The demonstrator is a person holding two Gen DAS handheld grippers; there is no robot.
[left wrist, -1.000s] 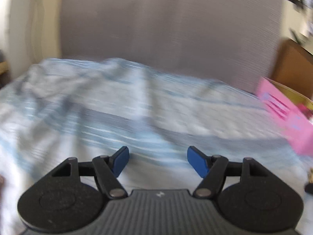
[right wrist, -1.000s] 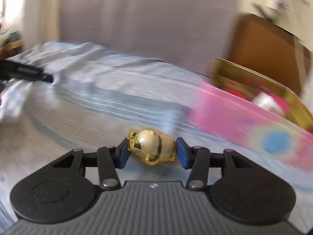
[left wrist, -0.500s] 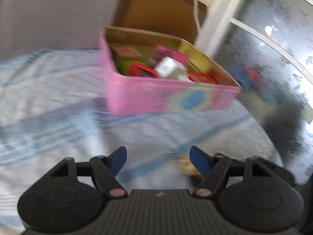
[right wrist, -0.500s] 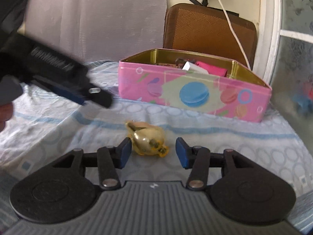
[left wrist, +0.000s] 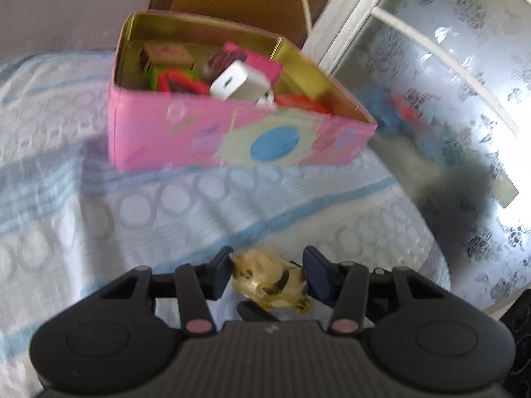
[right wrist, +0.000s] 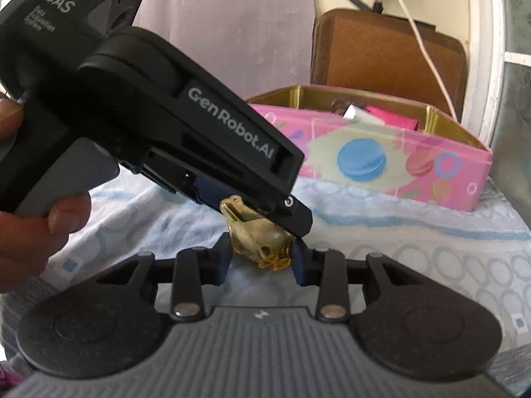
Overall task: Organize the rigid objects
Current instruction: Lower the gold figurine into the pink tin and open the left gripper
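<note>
A small shiny gold figurine (left wrist: 270,280) sits between the fingers of both grippers, just above the blue-patterned bedsheet. My left gripper (left wrist: 268,273) straddles it, left pad touching it, a small gap at the right pad. In the right wrist view the gold figurine (right wrist: 259,238) lies between my right gripper's (right wrist: 260,260) pads, which look close against it. The black left gripper body (right wrist: 186,139) reaches over it from the left. The pink tin box (left wrist: 232,132) stands beyond, open, holding a white charger (left wrist: 240,84) and several small items.
The tin also shows in the right wrist view (right wrist: 381,162) at the bed's far right. A brown padded headboard (right wrist: 385,53) and a white cable (right wrist: 421,43) are behind it. A frosted glass window (left wrist: 464,116) is to the right. A hand (right wrist: 30,219) holds the left gripper.
My left gripper swung right from the bare sheet to the box and came down over the gold figurine. My right gripper's jaws, loose around the figurine half a second ago, have narrowed onto it.
</note>
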